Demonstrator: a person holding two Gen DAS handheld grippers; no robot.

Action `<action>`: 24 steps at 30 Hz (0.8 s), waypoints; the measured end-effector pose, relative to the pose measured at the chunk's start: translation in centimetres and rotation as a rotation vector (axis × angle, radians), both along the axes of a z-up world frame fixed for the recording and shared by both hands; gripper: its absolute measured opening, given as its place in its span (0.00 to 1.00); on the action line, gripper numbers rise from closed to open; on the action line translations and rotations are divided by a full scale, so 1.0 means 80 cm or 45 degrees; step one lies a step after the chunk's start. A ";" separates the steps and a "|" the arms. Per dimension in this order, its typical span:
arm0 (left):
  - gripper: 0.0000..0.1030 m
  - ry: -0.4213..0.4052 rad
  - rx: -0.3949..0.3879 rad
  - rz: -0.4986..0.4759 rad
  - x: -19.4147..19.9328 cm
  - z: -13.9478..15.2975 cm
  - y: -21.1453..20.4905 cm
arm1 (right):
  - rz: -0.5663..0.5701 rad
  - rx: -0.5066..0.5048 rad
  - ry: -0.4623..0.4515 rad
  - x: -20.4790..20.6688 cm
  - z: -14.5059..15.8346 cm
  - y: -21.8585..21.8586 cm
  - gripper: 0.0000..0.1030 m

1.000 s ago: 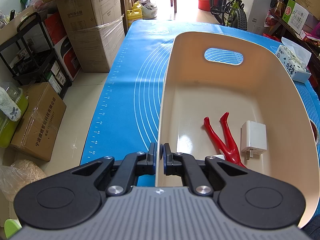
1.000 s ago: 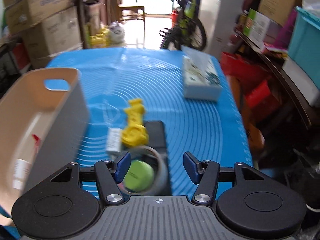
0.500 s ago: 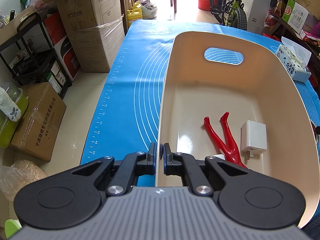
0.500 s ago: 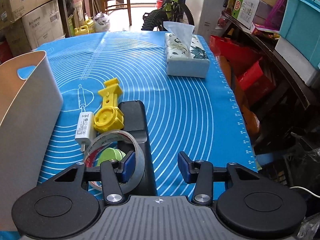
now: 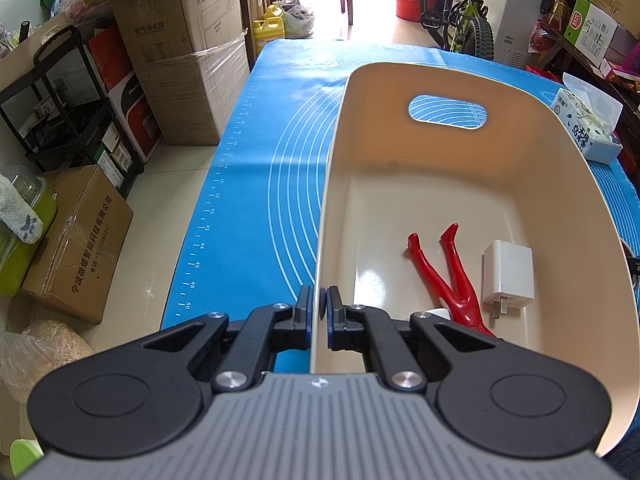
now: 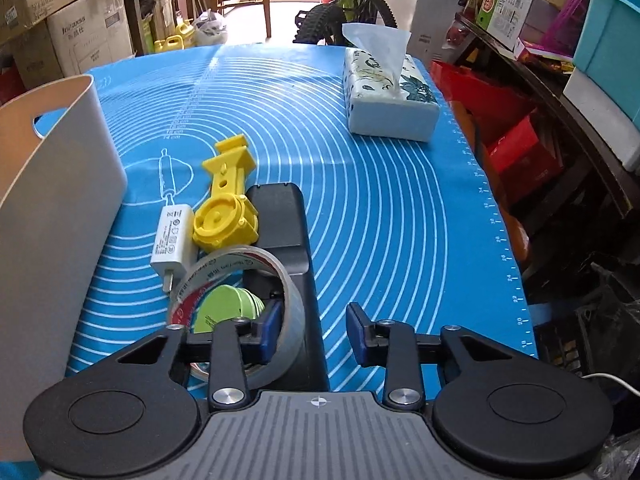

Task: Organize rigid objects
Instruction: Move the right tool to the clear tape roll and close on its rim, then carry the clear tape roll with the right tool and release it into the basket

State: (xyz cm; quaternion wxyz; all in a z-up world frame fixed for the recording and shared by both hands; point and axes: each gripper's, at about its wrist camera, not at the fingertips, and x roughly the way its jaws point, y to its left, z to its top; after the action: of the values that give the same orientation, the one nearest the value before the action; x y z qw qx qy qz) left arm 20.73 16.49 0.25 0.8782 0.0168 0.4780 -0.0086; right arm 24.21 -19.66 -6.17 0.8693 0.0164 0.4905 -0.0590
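My left gripper (image 5: 319, 304) is shut on the left rim of the beige bin (image 5: 440, 184). Inside the bin lie a red leg-shaped clip (image 5: 444, 276) and a white charger (image 5: 508, 274). The bin's outer wall shows in the right wrist view (image 6: 52, 200). My right gripper (image 6: 313, 330) is open and low over the blue mat, its left finger inside a clear tape roll (image 6: 240, 280). The roll stands around a green disc (image 6: 226, 308) and leans on a dark grey remote (image 6: 280, 232). A yellow plastic part (image 6: 228, 208) and a second white charger (image 6: 172, 240) lie just beyond.
A tissue box (image 6: 388, 96) sits at the far right of the blue mat (image 6: 400, 220). Cardboard boxes (image 5: 188, 52), a black rack and the floor lie left of the table. A bicycle (image 5: 460, 12) and cluttered shelves stand behind and to the right.
My right gripper swung away from the bin and moved forward and down over the objects; its left finger now sits inside the tape roll. The left gripper and bin have not moved.
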 end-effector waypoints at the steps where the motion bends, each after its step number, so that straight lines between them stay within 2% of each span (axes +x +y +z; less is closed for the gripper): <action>1: 0.08 0.000 0.001 0.000 0.000 0.000 0.000 | 0.005 0.008 0.000 0.000 0.000 0.001 0.33; 2: 0.08 0.000 0.000 0.000 0.000 0.000 0.000 | 0.012 0.013 0.000 0.000 0.000 0.002 0.19; 4: 0.08 0.000 -0.001 0.001 0.000 0.000 0.000 | 0.011 0.003 -0.009 -0.001 0.000 0.004 0.18; 11: 0.08 0.004 0.002 -0.002 0.000 0.000 0.002 | -0.011 0.001 -0.081 -0.015 0.010 0.004 0.16; 24: 0.08 0.005 0.005 -0.003 -0.001 0.000 0.003 | -0.018 0.025 -0.241 -0.028 0.064 0.012 0.16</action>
State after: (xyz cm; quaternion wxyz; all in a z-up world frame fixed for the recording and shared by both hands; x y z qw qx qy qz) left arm 20.65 16.71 0.25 0.8771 0.0193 0.4798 -0.0087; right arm 21.98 -18.66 -1.08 0.9110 0.0341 0.4067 -0.0586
